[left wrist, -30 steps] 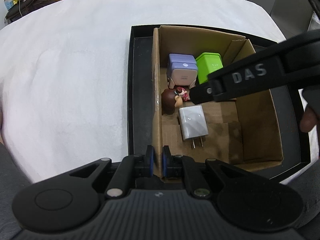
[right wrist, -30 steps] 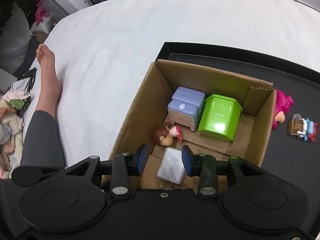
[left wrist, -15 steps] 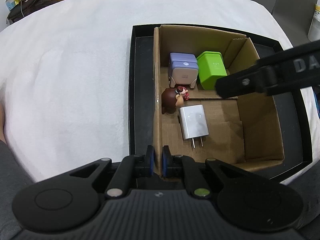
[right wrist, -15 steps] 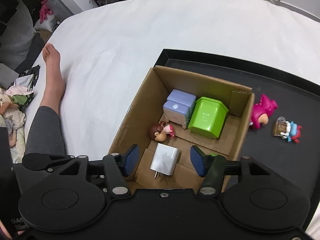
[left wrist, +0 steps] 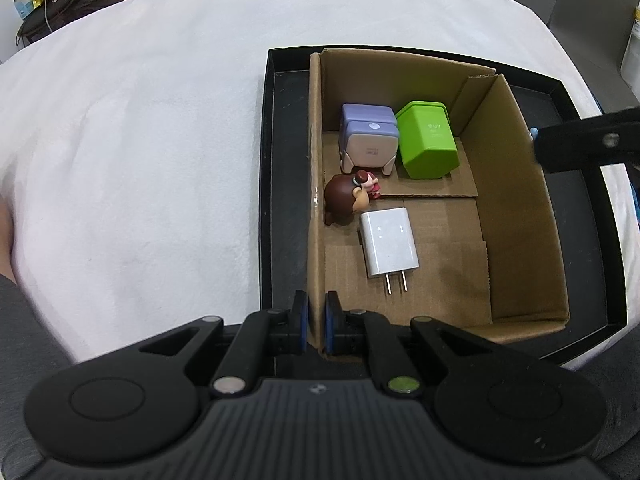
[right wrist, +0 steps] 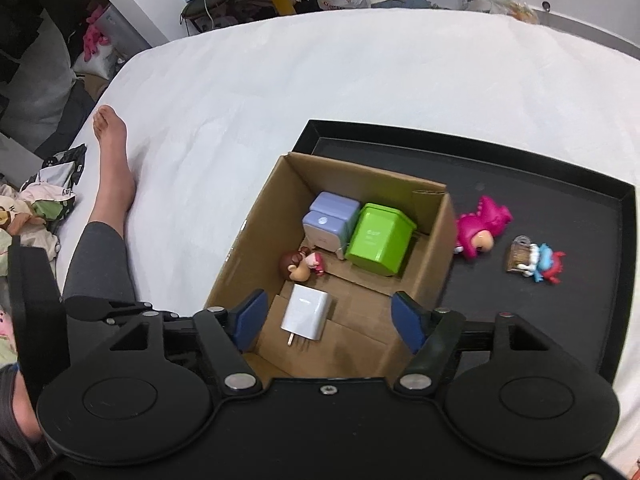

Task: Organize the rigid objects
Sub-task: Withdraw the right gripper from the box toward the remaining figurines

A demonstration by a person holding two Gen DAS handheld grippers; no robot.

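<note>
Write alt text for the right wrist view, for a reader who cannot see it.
The right gripper, its jaws opening with nothing between them, hovers over a cardboard box holding a white charger, a brown-haired figurine, a lilac cube and a green container. On the black tray beside the box lie a pink toy and a blue-and-red toy.

Below the opening right tongs [right wrist: 328,322], nothing between them, the cardboard box [left wrist: 516,184] has a bare floor on its right half, while the white charger [right wrist: 307,312] lies directly underneath and the brown-haired figurine [right wrist: 298,266], lilac case [right wrist: 330,220] and green container [right wrist: 378,238] crowd the far left corner. The left tongs [left wrist: 316,326] pinch the near end of the box's left wall, blocking that corner. Right of the box, the black tray [right wrist: 580,320] lies free past the pink toy [right wrist: 482,226] and blue-haired toy [right wrist: 534,258].
</note>
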